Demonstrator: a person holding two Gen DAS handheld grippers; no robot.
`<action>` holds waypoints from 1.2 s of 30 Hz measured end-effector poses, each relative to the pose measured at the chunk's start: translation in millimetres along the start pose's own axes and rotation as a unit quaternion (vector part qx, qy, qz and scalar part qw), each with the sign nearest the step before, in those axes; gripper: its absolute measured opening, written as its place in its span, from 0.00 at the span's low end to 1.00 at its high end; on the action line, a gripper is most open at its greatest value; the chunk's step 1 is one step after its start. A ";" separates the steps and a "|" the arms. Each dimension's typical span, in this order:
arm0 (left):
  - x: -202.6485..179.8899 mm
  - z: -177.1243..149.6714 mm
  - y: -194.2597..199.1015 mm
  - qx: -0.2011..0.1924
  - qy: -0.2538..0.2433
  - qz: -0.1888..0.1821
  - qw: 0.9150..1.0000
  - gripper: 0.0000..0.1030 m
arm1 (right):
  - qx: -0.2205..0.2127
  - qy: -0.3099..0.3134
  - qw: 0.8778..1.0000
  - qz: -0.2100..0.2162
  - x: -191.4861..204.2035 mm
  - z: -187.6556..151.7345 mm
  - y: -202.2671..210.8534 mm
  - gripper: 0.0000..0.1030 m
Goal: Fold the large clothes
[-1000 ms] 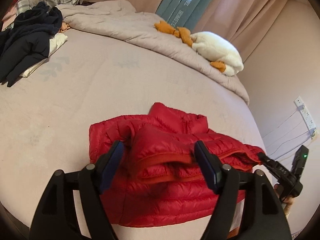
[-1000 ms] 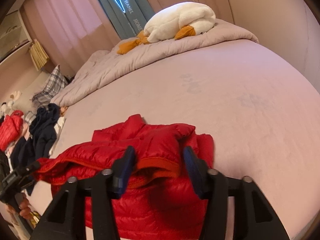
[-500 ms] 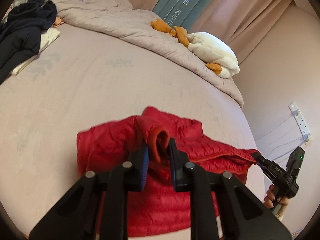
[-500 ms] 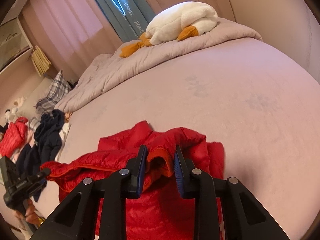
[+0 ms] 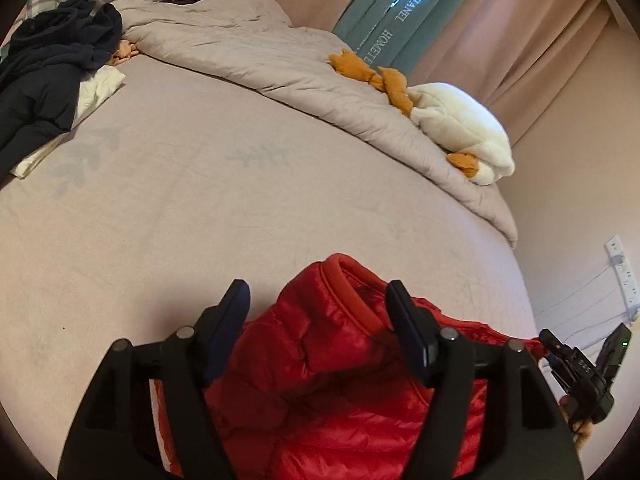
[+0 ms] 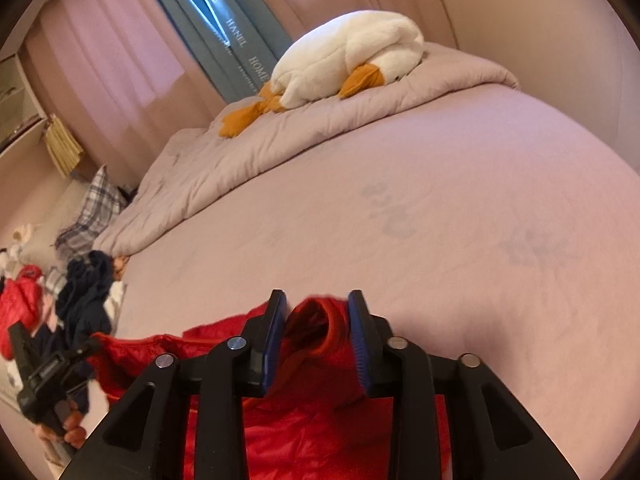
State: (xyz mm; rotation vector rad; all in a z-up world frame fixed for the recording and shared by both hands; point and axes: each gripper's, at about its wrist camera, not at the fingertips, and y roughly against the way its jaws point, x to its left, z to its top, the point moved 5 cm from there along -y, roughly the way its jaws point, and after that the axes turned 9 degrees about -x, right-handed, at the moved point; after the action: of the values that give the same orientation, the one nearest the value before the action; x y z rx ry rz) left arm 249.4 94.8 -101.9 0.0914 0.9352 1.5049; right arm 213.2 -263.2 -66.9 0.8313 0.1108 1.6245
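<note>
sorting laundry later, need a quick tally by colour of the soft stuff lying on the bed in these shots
red: 2, the puffer jacket and a second red garment
navy: 1, the dark clothes heap
white: 2, the plush goose and a white cloth under the heap
grey: 1, the duvet
plaid: 1, the pillow
total: 7

Two grippers, left (image 5: pixel 318 328) and right (image 6: pixel 316 340), one red puffer jacket (image 5: pixel 332 392), one plush goose (image 6: pixel 344 60), one grey duvet (image 5: pixel 248 52), one dark clothes pile (image 5: pixel 48 68).
</note>
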 end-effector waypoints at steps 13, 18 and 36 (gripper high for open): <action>32.7 -19.3 21.7 0.020 -0.012 0.061 0.998 0.77 | 0.021 0.008 0.999 -0.043 -35.5 -6.1 18.2 0.58; 43.3 -50.4 6.3 0.072 -0.032 0.074 0.994 0.76 | 0.081 0.028 0.995 -0.043 -38.4 -33.8 -2.3 0.59; 46.8 -64.2 -29.8 0.085 -0.048 0.093 0.991 0.26 | 0.098 0.051 0.993 -0.051 -33.3 -45.8 -34.0 0.05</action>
State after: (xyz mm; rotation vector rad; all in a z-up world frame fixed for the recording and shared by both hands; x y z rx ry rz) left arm 227.3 100.0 -183.7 0.3803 0.9981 1.5728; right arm 215.3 -267.4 -132.8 0.8779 0.3846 1.5755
